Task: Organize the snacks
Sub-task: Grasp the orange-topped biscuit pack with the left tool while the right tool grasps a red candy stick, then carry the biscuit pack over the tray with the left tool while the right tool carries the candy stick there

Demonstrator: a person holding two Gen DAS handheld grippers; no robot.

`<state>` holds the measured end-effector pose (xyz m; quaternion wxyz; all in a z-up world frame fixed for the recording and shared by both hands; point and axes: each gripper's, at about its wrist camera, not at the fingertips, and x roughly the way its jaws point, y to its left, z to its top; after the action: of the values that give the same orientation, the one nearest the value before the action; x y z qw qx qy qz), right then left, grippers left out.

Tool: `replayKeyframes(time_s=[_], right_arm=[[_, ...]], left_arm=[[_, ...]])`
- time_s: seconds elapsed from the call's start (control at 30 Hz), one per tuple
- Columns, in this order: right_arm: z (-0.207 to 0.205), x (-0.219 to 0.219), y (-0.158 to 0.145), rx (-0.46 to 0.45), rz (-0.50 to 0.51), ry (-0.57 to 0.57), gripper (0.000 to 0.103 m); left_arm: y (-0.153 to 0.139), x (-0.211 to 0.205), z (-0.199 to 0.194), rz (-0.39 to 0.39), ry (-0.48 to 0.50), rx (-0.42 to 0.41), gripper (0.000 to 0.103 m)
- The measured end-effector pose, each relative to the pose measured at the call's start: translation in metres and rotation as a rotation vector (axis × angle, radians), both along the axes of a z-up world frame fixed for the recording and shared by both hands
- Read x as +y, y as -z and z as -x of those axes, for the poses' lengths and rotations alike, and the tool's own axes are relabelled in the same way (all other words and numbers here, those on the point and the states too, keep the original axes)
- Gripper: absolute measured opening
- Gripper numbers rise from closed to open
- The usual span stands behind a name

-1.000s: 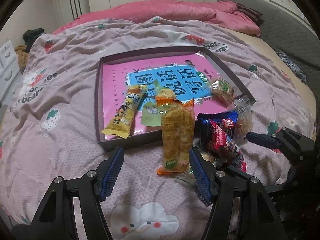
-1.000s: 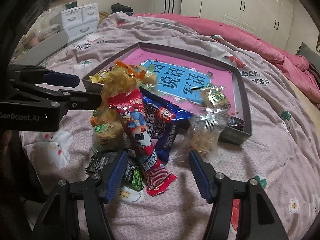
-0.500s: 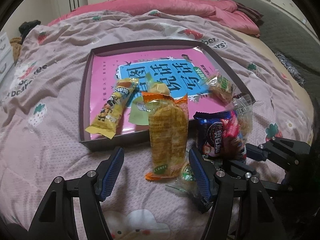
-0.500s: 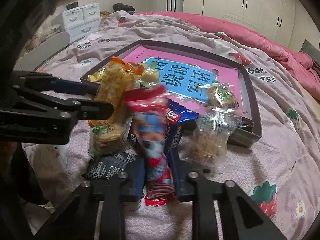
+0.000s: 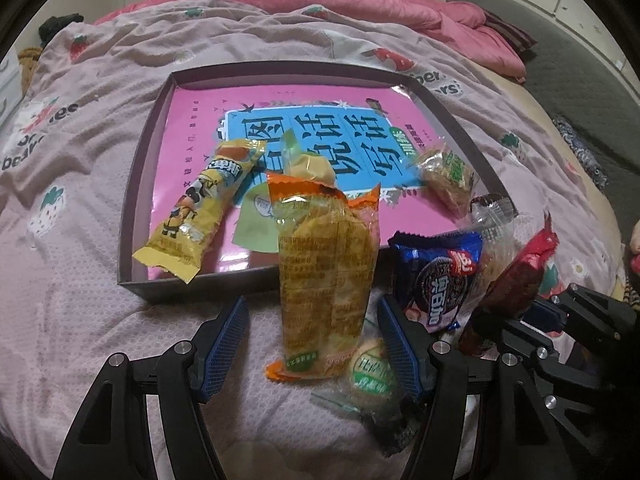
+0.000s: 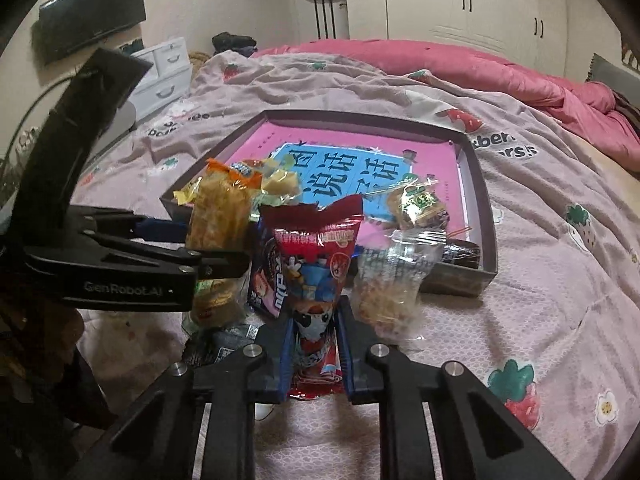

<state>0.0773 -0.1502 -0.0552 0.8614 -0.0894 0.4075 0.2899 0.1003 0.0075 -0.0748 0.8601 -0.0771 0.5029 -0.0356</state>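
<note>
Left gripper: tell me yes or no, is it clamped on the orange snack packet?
No. The left gripper stands wide open, its blue pads on either side of the orange snack packet with bedspread showing between them.

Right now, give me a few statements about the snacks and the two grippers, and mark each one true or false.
1. The right gripper is shut on the red snack packet. True.
2. The left gripper grips the orange cracker packet. False: its fingers stand open around it.
3. The yellow snack bar lies inside the tray. True.
4. The blue cookie packet lies inside the tray. False: it is outside, on the bedspread.
</note>
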Motion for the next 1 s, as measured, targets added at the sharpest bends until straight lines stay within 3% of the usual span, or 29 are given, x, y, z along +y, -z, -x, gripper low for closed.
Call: replayKeyframes(time_s=[0.03, 0.1, 0.17, 0.43, 1.0], right_arm=[[-0.001, -0.001, 0.000, 0.002, -0.005, 0.002, 0.019], [-0.002, -0.002, -0.001, 0.005, -0.016, 0.003, 0.019], [-0.003, -0.003, -0.002, 0.004, -0.025, 0.002, 0.018], [-0.001, -0.008, -0.008, -0.012, -0.066, -0.002, 0.018], [-0.001, -0.024, -0.031, -0.077, -0.167, 0.024, 0.018]], left_arm=[[0.001, 0.000, -0.001, 0.011, -0.001, 0.000, 0.069], [0.002, 0.002, -0.002, 0.029, -0.005, 0.001, 0.057], [0.005, 0.002, -0.003, 0.028, -0.008, 0.011, 0.035], [-0.005, 0.011, 0.004, 0.062, -0.017, -0.019, 0.034], [-0.058, 0.022, 0.022, 0.029, -0.037, -0.168, 0.034]])
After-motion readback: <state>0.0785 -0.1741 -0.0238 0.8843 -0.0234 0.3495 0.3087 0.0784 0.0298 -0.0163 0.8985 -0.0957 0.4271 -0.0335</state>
